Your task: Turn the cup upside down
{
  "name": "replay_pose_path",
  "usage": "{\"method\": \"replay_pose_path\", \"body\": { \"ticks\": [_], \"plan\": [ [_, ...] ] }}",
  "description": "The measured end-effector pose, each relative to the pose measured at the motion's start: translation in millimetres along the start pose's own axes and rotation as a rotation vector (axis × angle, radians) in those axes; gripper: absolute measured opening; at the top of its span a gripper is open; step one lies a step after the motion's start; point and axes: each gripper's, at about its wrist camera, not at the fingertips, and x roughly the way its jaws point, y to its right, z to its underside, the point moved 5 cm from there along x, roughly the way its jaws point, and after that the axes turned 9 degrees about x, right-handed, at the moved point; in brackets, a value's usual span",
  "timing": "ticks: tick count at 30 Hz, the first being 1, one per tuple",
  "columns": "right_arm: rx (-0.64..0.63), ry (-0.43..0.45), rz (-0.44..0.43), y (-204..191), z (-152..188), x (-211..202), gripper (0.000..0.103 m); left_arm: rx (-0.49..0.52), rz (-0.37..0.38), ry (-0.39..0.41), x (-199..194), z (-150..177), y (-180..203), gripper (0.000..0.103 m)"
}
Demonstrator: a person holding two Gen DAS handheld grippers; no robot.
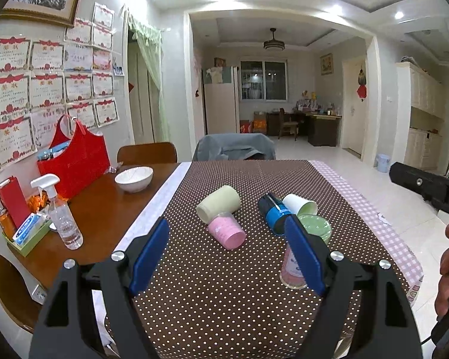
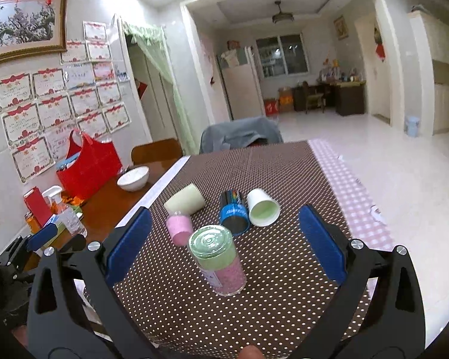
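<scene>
Both grippers wide open, holding nothing, hovering over the dotted cloth point(image 2: 254, 314). Nearest: clear cup point(image 2: 220, 261), already upside down, base up, between right gripper point(image 2: 227, 242) fingers but untouched; just behind the left gripper point(image 1: 229, 254) right finger. Beyond: pink cup point(image 1: 228, 233), cream cup point(image 1: 218, 205), blue cup point(image 1: 272, 212), white cup point(image 1: 300, 205), all on their sides — likely staged for flipping.

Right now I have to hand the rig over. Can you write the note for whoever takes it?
Left gripper: open, holding nothing, above the dotted cloth.
Right gripper: open, holding nothing, facing the clear cup.
Clear cup with pink and green contents: standing base up at the near middle, looks already flipped.
Lying on their sides beyond it: cream cup, pink cup, blue cup, white cup with green inside.
Left: pick up each lying cup and set it mouth down.
</scene>
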Motion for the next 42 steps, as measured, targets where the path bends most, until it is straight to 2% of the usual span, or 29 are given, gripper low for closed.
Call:
{"method": "replay_pose_path", "body": {
  "ticks": [9,16,42],
  "plan": [
    [-0.017,0.073,0.066,0,9,-30,0.097,0.011,0.001,0.053,-28,-8,8,0.079],
    [-0.03,0.076,0.086,-4,19,-34,0.097,0.008,0.003,0.079,-42,-11,10,0.08],
    [-0.094,0.084,0.08,-29,29,-36,0.097,-0.018,-0.006,0.073,-50,-7,10,0.081]
  ]
}}
